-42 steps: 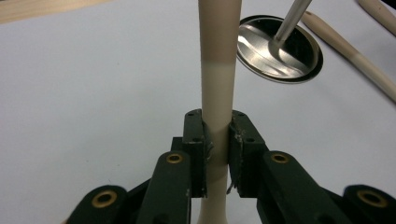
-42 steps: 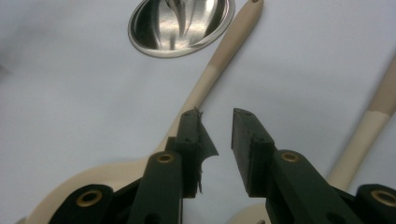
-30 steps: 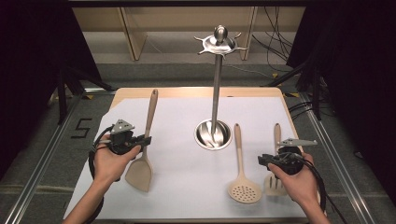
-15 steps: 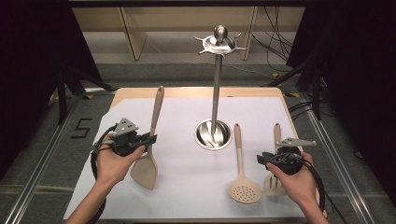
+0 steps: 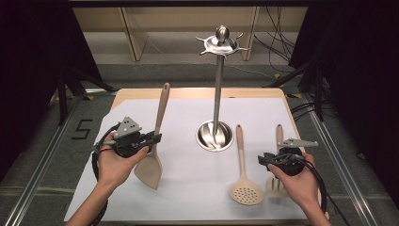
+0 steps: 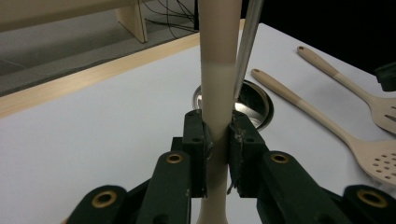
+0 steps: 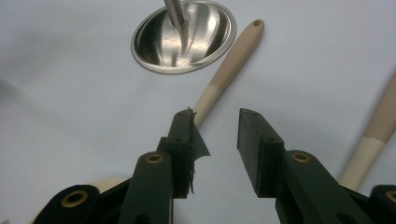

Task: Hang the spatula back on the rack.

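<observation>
Left gripper [image 5: 153, 138] clamps the spatula [image 5: 149, 167] handle, lifting it toward the rack [image 5: 217, 84] for hanging; right gripper [image 7: 215, 140], lower right, has just been opening, nothing between its jaws.

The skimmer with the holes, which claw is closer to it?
Right. The right claw hangs open just right of the skimmer, its handle by one open jaw. The left claw is across the table, shut on the spatula.

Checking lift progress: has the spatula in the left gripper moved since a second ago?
Yes. The spatula, clamped in the left gripper, has shifted right toward the stand's base.
</observation>
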The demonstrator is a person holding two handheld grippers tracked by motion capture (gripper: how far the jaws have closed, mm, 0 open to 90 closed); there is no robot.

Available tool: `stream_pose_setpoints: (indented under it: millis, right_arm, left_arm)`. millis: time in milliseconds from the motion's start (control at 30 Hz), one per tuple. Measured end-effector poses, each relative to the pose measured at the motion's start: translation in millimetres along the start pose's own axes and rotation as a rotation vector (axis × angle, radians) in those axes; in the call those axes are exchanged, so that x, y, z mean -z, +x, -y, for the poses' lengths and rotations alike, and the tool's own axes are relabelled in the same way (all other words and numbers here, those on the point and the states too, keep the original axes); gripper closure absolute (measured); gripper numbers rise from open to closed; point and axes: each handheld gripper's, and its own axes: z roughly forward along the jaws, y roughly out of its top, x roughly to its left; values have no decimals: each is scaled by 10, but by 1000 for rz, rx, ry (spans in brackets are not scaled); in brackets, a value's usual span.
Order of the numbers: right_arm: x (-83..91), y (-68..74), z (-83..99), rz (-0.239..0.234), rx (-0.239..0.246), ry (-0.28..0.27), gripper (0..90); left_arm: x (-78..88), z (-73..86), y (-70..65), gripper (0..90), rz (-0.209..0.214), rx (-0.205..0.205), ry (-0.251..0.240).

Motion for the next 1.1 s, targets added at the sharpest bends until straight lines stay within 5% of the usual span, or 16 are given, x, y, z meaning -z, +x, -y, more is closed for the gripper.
stream_pose_setpoints:
  millis: [100,133,367,400,667,800,1100]
  right_arm:
    - [-10,32,-6,4,-22,1,669]
    - [-8,1,-15,1,9,-10,668]
    - [12,12,-31,14,17,-13,668]
    - [13,33,-30,2,-14,-6,669]
    - [9,4,-41,4,24,-19,668]
    - [-9,30,-47,-21,8,-26,669]
    - [-3,48,-45,7,-5,-14,669]
  left_arm:
    - [-2,-36,-14,777,9,-6,-7]
    - [-7,-51,-18,777,13,-7,-12]
    - [3,-170,-53,778,35,-16,-34]
    - [11,-193,-55,777,31,-23,-36]
    - [-4,-259,-33,777,53,-44,-76]
    - [-27,-263,-33,778,54,-45,-74]
    - [-79,-346,-79,777,85,-72,-115]
